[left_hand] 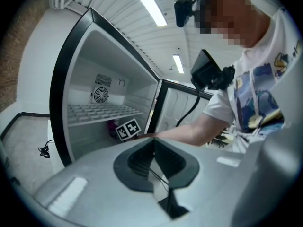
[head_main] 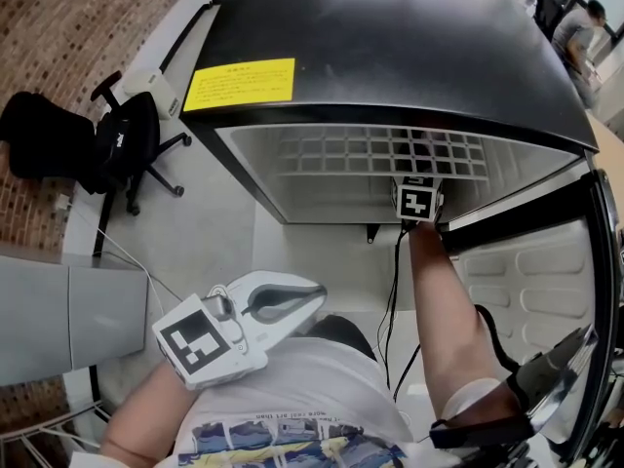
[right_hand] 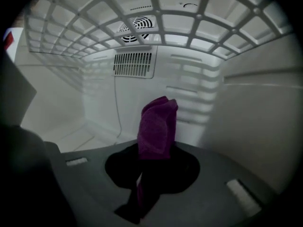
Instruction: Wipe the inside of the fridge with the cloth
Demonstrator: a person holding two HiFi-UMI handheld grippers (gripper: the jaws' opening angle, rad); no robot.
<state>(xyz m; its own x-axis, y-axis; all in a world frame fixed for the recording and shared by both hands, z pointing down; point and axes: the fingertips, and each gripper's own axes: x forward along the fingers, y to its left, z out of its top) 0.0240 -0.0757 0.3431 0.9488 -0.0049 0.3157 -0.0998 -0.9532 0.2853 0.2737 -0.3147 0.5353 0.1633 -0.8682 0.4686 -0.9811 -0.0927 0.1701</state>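
cloth (right_hand: 158, 122) pinched upright in R claw (right_hand: 152, 151), reached into fridge (head_main: 390, 57) under shelf (right_hand: 156, 14) prob. for wiping inner walls; L claw (left_hand: 154, 148) pressed together, empty, held back outside.

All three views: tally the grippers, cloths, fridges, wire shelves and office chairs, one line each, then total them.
Grippers: 2, the left gripper and the right gripper
Cloths: 1, the purple cloth clamped in the right gripper
Fridges: 1, the fridge, door open
Wire shelves: 1, the wire shelf
Office chairs: 1, the black office chair
Total: 6
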